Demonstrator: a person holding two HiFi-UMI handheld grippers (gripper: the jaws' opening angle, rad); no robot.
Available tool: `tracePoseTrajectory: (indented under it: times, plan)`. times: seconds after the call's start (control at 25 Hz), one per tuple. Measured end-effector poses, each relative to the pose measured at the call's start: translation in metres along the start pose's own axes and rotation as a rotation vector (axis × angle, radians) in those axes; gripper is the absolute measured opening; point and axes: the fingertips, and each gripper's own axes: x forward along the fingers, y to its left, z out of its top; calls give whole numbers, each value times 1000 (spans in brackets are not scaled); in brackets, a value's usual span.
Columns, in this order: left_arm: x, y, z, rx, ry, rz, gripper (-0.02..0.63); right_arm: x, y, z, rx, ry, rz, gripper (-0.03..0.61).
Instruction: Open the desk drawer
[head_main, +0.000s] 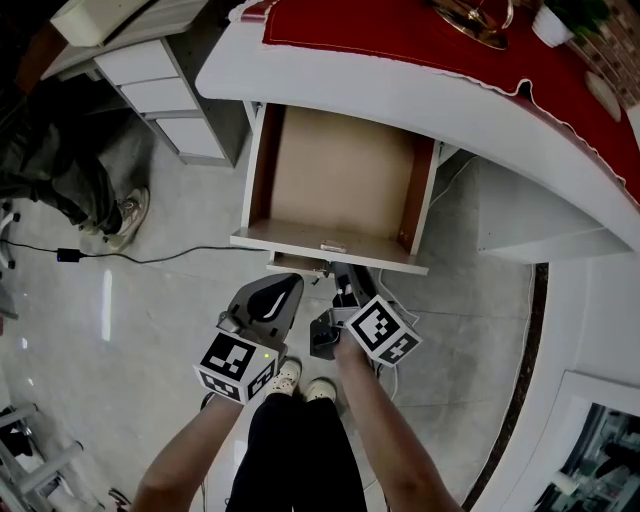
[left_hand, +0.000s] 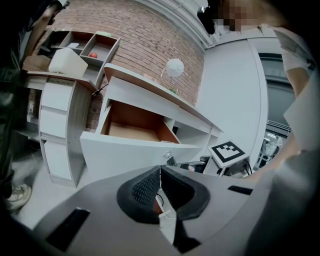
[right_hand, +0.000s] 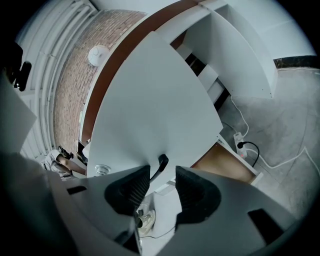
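The desk drawer (head_main: 340, 180) stands pulled out from under the white desk (head_main: 330, 90), and its wooden inside is empty. Its white front (right_hand: 150, 100) fills the right gripper view, with a round lock (right_hand: 101, 169) on it. My right gripper (right_hand: 161, 187) is open just below the front's lower edge. A thin black handle (right_hand: 161, 167) stands between its pads without either pad pressing on it. In the head view that gripper (head_main: 343, 285) sits under the drawer front. My left gripper (head_main: 290, 285) hangs beside it, shut on nothing, its pads (left_hand: 147, 187) together.
A red cloth (head_main: 400, 30) covers the desk top. A white drawer cabinet (head_main: 160, 95) stands at the left, with a person's legs and shoe (head_main: 125, 215) beside it. A cable (head_main: 150, 258) crosses the floor. A power strip (right_hand: 240, 142) lies under the desk. The desk's side panel (head_main: 540, 215) stands on the right.
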Motion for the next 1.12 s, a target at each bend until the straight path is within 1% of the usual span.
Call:
tracePoseTrajectory:
  times: [0.16, 0.36, 0.64, 0.8, 0.92, 1.12]
  plan:
    - [0, -4, -3, -12, 4, -1, 12, -6, -7, -7, -38, 22, -38, 147]
    - [0, -9, 0, -9, 4, -11, 12, -14, -4, -22, -33, 50, -36, 147]
    - [-6, -8, 1, -12, 1, -6, 12, -16, -5, -24, -85, 49, -70, 147]
    - [-9, -10, 0, -19, 4, -5, 12, -21, -5, -27, -123, 65, -103, 147]
    - [-10, -10, 0, -26, 7, -3, 12, -28, -2, -30, -153, 70, -110, 147]
    - [-16, -13, 3, -35, 10, 5, 12, -41, 5, -27, -157, 64, -116, 147]
